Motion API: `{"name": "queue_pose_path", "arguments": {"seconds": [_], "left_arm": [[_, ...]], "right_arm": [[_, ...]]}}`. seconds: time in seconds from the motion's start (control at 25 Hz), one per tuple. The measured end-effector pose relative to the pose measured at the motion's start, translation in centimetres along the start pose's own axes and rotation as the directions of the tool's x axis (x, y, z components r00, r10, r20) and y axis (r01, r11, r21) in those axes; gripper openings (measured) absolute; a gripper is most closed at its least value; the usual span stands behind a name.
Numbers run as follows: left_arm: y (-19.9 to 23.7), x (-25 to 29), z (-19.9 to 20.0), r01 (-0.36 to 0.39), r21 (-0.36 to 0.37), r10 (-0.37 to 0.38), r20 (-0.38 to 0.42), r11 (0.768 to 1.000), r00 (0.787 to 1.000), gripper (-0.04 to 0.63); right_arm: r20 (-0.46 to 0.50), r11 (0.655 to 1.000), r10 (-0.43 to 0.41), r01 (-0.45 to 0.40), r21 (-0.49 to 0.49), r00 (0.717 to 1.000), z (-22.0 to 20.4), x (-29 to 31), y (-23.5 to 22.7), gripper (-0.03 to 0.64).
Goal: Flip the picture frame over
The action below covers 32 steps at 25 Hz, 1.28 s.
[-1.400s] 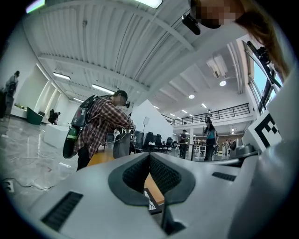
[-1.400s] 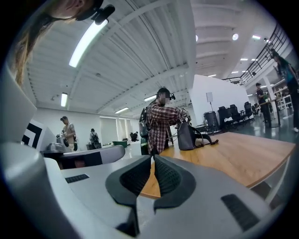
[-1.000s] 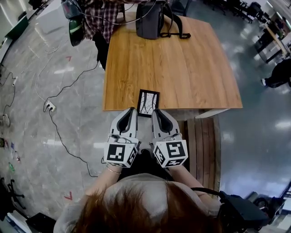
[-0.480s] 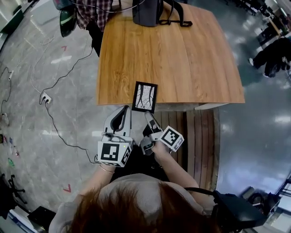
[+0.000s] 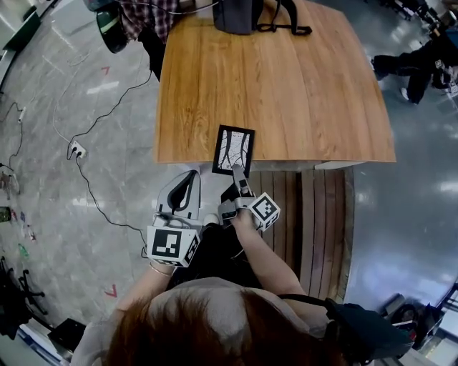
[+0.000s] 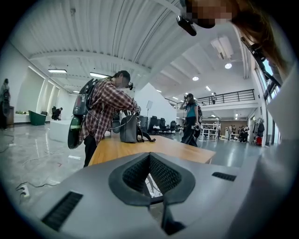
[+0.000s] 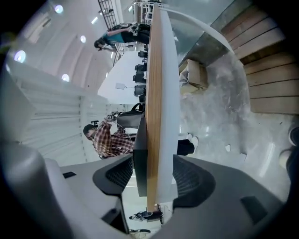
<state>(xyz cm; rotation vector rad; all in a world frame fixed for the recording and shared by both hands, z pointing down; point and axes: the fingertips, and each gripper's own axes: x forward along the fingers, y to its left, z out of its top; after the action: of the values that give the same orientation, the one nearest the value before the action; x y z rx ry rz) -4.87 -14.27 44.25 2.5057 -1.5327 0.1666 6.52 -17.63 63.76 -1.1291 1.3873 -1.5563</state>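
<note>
The black picture frame [image 5: 234, 150] lies picture side up on the wooden table [image 5: 286, 86], its near end hanging over the table's front edge. My right gripper [image 5: 240, 177] is rolled onto its side at that edge. Its jaws have just been opening and now stand wide, one above and one below. Between them, in the right gripper view, are the frame's dark edge [image 7: 139, 154] and the table's edge [image 7: 152, 116]. The pads do not press on either. My left gripper [image 5: 191, 176] hangs shut and empty, left of the frame and below the tabletop.
A black bag [image 5: 240, 14] stands at the table's far end, beside a person in a plaid shirt [image 5: 147, 18]. Wooden bench slats [image 5: 315, 207] lie below the table's front right. Cables [image 5: 86, 186] trail across the grey floor at left.
My right gripper sank from above the table to its front edge, rolled onto its side and opened around the frame's overhanging end. My left gripper dropped slightly. The frame stayed put.
</note>
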Motion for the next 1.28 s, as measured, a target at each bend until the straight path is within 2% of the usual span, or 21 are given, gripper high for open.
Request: {"name": "queue_pose_path", "arguments": {"seconds": [0.24, 0.4, 0.44, 0.52, 0.56, 0.92, 1.04, 1.16, 1.28], "left_arm": [[0.0, 0.1, -0.1, 0.008, -0.001, -0.008, -0.011, 1.0, 1.0, 0.006], [0.0, -0.1, 0.0, 0.019, 0.004, -0.019, -0.013, 1.0, 1.0, 0.006], [0.0, -0.2, 0.0, 0.021, 0.004, -0.021, -0.013, 1.0, 1.0, 0.006], [0.0, -0.3, 0.1, 0.023, 0.007, -0.023, -0.012, 1.0, 1.0, 0.006], [0.0, -0.4, 0.1, 0.024, 0.008, -0.024, -0.012, 1.0, 1.0, 0.006], [-0.2, -0.2, 0.3, 0.042, -0.015, -0.042, -0.002, 0.999, 0.999, 0.006], [-0.3, -0.4, 0.5, 0.042, -0.019, -0.042, 0.002, 0.999, 0.999, 0.006], [-0.4, -0.3, 0.9, 0.041, -0.025, -0.041, 0.015, 0.999, 0.999, 0.006], [-0.4, -0.2, 1.1, 0.04, -0.033, -0.039, 0.024, 0.999, 0.999, 0.006]], "right_arm": [[0.029, 0.999, 0.032, -0.032, 0.009, 0.999, 0.5, 1.2, 0.7, 0.252], [0.036, 1.0, 0.004, -0.003, -0.03, 0.999, 0.7, 1.2, 0.5, 0.247], [0.034, 0.999, 0.004, -0.002, -0.046, 0.999, 0.7, 1.1, 0.6, 0.215], [0.037, 0.998, 0.019, -0.016, -0.067, 0.999, 0.6, 1.0, 1.5, 0.093], [0.042, 0.997, 0.024, -0.021, -0.07, 0.999, 0.6, 1.0, 1.9, 0.067], [0.081, 0.999, -0.006, 0.009, -0.039, 0.997, 1.3, 0.2, 2.7, 0.057], [0.085, 0.992, -0.027, 0.037, -0.12, 0.996, 2.1, -0.2, 4.0, 0.057], [0.097, 0.969, -0.052, 0.074, -0.235, 0.994, 3.2, -0.3, 5.8, 0.052], [0.112, 0.908, -0.092, 0.13, -0.399, 0.989, 4.2, -0.2, 7.5, 0.052]]}}
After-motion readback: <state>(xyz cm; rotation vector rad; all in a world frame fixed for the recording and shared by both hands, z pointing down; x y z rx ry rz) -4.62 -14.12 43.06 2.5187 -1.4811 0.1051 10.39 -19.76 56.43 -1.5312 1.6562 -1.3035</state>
